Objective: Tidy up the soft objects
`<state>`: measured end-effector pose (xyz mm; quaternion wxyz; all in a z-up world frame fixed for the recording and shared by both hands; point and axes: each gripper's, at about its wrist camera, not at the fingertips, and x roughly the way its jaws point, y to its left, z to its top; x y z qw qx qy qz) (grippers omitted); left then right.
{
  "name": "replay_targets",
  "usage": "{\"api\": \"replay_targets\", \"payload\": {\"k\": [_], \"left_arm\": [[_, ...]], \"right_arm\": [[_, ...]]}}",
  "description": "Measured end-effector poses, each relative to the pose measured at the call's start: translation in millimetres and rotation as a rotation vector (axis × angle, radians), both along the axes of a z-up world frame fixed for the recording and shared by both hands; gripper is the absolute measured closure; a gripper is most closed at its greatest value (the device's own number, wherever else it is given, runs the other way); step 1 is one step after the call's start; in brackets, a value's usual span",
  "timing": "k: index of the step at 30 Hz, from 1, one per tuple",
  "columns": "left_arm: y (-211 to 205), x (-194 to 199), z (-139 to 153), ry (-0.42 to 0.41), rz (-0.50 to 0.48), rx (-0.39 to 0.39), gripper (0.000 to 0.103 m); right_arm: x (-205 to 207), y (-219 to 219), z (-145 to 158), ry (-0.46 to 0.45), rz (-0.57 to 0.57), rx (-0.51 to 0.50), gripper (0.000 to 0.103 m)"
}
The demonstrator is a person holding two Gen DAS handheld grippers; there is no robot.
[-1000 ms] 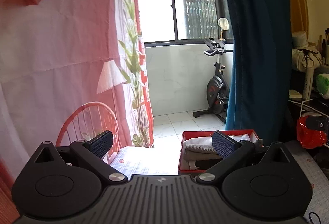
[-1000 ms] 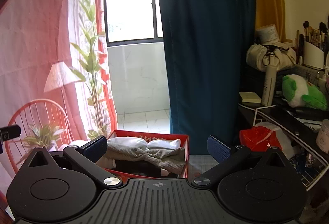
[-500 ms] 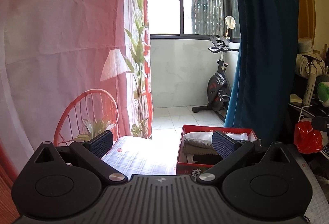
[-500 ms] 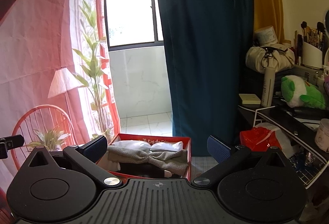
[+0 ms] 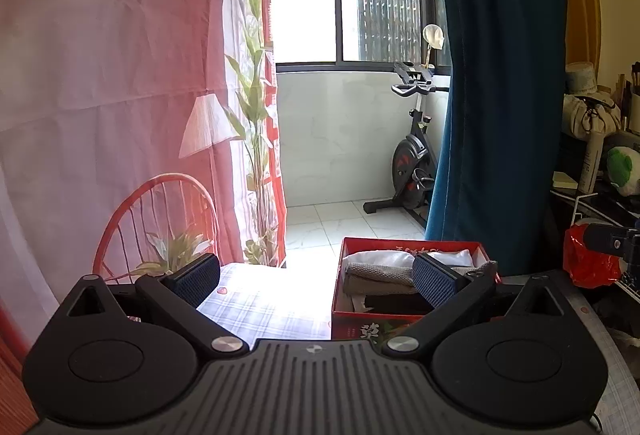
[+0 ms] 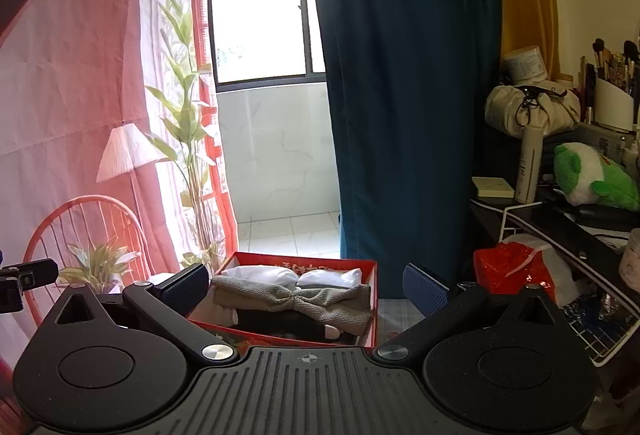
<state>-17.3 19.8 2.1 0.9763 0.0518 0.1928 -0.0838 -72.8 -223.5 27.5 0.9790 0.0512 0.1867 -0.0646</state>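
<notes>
The red box [image 6: 372,299] sat at the far edge of the checked tablecloth [image 5: 256,311], packed with folded soft things: two white bundles [image 6: 288,275] at the back, a grey knit piece [image 6: 296,299] across the middle, something black [image 6: 280,321] in front. The left gripper [image 5: 316,277] and the right gripper [image 6: 306,287] both hung above the table, fingers spread wide, holding nothing. A blue curtain [image 6: 400,95] hung just behind the box
</notes>
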Motion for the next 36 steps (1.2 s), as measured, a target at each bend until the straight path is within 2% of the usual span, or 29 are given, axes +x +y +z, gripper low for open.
{"api": "replay_targets", "payload": {"k": [36], "left_arm": [[-3.3, 6.3, -8.4, 0.034, -0.029, -0.010, 0.000]], "right_arm": [[4.2, 1.9, -12.5, 0.027, -0.007, 0.026, 0.000]]}}
